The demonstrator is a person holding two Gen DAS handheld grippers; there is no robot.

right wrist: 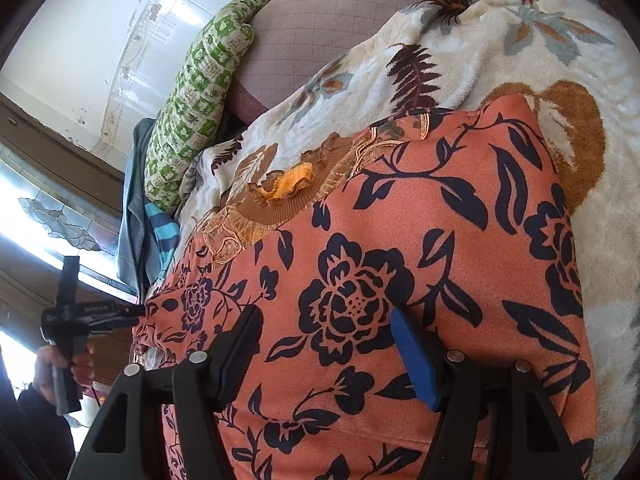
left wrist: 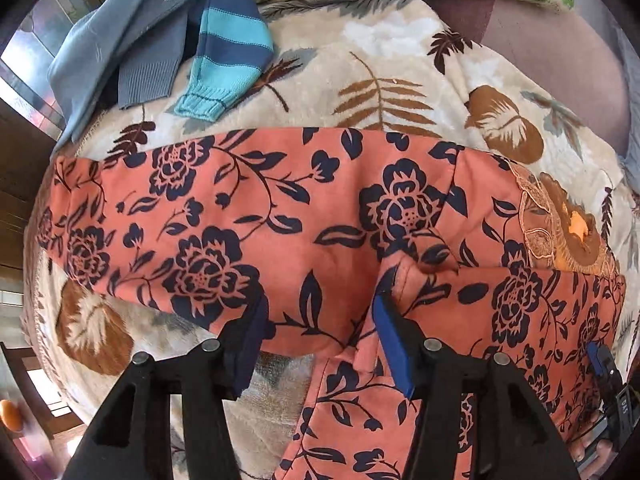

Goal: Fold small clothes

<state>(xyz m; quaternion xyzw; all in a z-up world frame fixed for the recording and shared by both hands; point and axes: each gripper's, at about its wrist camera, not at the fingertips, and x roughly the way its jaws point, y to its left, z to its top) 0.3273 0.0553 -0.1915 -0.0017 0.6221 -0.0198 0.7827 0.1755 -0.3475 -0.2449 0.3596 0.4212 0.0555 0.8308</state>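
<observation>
So far: one garment is being worked on and the fold is looking only partly made.
Garment in hand: an orange floral garment (left wrist: pixel 304 216) with navy flowers is lying spread across the leaf-print fleece blanket (left wrist: pixel 384 64), reaching from the left edge of the bed toward the right.
Fold made: a flap of the orange cloth is lying over the main panel on the right side, so one layer is already sitting on another; I am judging this as a first fold, not a finished bundle.
Neckline: a brown ruffled trim with an orange patch (right wrist: pixel 280 188) is showing at the far edge, not covered.
Left gripper (left wrist: pixel 316 332): its jaws are standing apart over the near hem, with cloth bunching beside the blue pad (left wrist: pixel 390 344); the pads are not pressing together on anything that I can see.
Right gripper (right wrist: pixel 324 344): it is hovering with jaws wide above the floral panel, clasping nothing.
Waiting pile: a grey-blue knit (left wrist: pixel 120 36) and a turquoise striped sleeve (left wrist: pixel 228 48) are lying unfolded at the far corner, beside a green patterned pillow (right wrist: pixel 196 92).
Left to do: this garment is needing further folds and smoothing, and the other pieces are looking untouched.
</observation>
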